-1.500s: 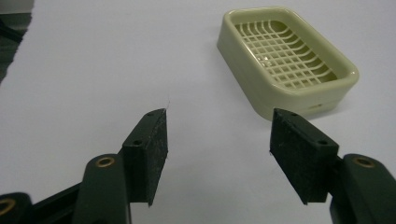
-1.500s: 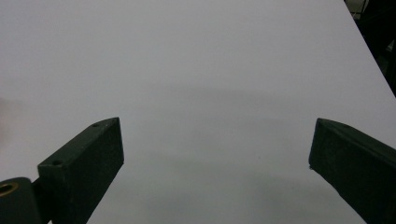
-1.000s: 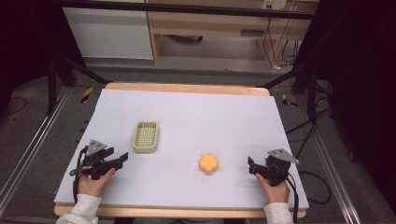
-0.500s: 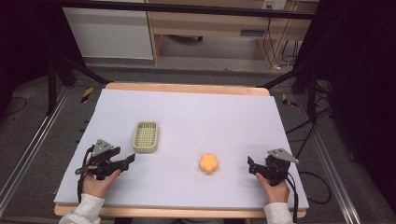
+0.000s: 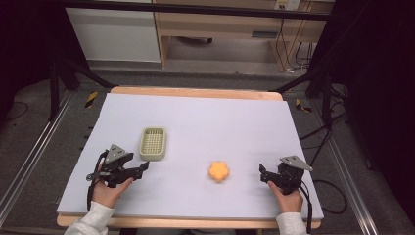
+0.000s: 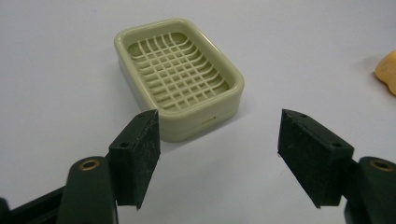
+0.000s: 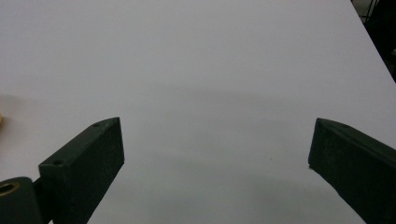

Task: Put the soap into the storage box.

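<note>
High view: a pale green slatted dish (image 5: 152,143) sits on a white table (image 5: 205,117), its long axis running away from the person. The left gripper (image 5: 143,167) lies just beside the dish's near edge, jaws pointing toward its near right corner. An orange flower-shaped piece (image 5: 219,171) rests to the right of the dish, well apart from it, and the right gripper (image 5: 263,174) lies farther right again, near the orange piece. The left hand is clearly the nearer one to the dish.

Left gripper view: the jaws stand wide apart and empty. The dish (image 6: 180,74) lies just ahead, slightly left of the gap and angled, with the orange piece (image 6: 387,71) far right of it.

Right gripper view: the jaws are spread wide, holding nothing, over bare table (image 7: 201,74).
</note>
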